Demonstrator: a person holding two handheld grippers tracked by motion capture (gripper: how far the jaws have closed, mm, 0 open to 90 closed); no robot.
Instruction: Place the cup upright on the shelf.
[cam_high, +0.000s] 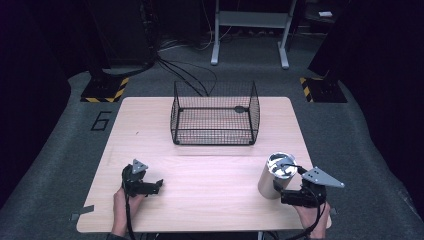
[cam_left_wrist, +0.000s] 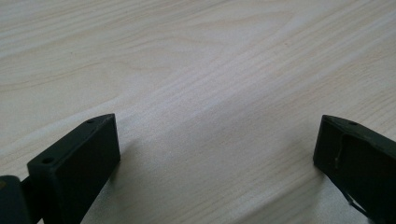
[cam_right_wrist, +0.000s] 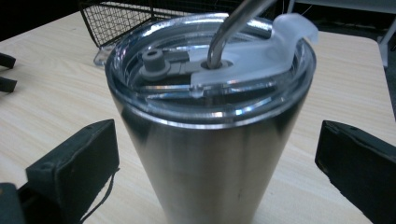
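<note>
On the table (cam_high: 210, 175) with its wire basket (cam_high: 215, 114), I am on the approach: my right gripper (cam_right_wrist: 217, 154) straddles the steel tumbler (cam_right_wrist: 210, 154), jaws wide. Next, close squarely. Left gripper (cam_left_wrist: 217, 149) rests open, empty.

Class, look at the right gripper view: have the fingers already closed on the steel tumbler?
No. The right gripper is open, its fingers standing apart from the steel tumbler on both sides.
</note>
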